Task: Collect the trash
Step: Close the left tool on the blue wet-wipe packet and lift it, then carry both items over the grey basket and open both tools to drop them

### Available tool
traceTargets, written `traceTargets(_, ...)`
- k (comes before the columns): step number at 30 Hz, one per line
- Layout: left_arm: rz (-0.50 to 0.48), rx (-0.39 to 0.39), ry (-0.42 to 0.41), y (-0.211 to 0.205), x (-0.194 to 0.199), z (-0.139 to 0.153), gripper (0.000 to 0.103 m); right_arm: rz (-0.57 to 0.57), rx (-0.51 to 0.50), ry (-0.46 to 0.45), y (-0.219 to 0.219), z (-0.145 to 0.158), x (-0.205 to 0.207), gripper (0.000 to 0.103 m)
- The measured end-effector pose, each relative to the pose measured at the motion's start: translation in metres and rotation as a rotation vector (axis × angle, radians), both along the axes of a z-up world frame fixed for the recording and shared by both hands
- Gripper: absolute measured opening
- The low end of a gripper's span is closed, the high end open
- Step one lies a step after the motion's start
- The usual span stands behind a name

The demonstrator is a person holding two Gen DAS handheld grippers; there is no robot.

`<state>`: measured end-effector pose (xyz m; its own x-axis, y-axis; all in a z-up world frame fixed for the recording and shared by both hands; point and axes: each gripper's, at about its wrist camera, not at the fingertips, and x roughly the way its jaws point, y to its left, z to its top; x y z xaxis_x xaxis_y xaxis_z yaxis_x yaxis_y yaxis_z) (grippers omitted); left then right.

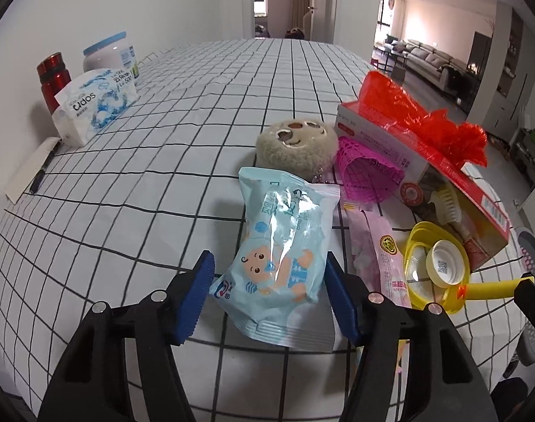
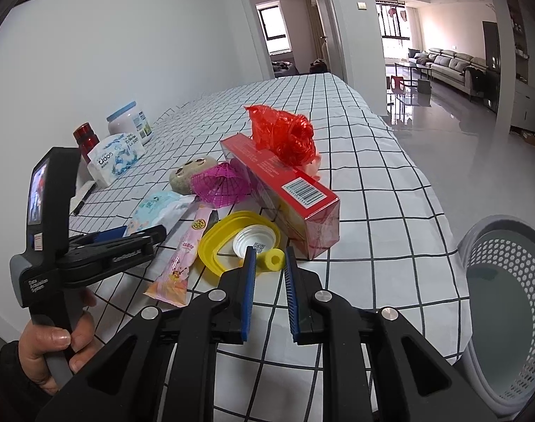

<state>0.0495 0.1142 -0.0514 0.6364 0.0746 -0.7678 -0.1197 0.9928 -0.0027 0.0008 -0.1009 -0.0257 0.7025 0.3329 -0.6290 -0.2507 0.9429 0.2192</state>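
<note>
A pale blue baby-print wrapper [image 1: 279, 253] lies on the checked tablecloth [image 1: 183, 123], its near end between the open pads of my left gripper [image 1: 267, 283]. It also shows in the right wrist view [image 2: 158, 211]. Beside it lie a pink snack wrapper [image 2: 183, 263], a yellow ring with a handle [image 2: 239, 242] and a white cap [image 2: 251, 242]. My right gripper [image 2: 269, 263] is open with the yellow handle end [image 2: 275, 259] between its fingertips. A red box [image 2: 285, 190] carries crumpled red cellophane [image 2: 285, 133].
A grey perforated bin [image 2: 506, 302] stands off the table's right edge. A plush toy [image 1: 295, 144] and pink mesh [image 1: 366, 172] lie behind the wrappers. A tissue pack [image 1: 95, 105], red bottle [image 1: 53, 77], white jar [image 1: 107, 52] and pen [image 1: 44, 168] sit at the left wall.
</note>
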Motion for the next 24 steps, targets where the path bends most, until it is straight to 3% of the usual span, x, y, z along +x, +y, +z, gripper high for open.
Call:
traceTargets(10,-0.095,-0.018,-0.092,-0.029,-0.030,0.042,0.061,-0.070,0.008,-0.033,-0.031,0.012,-0.015,0.012)
traceTargets(17,-0.288,-0.088,-0.123,-0.101,-0.043,0.061,0.061,-0.183,0.004,-0.045,-0.081,0.019,-0.033,0.012)
traceTargets(24,-0.482,-0.125,-0.098,-0.189,-0.045,0.056,0.061,-0.371,-0.023,-0.049,-0.161,0.016,-0.054,0.012)
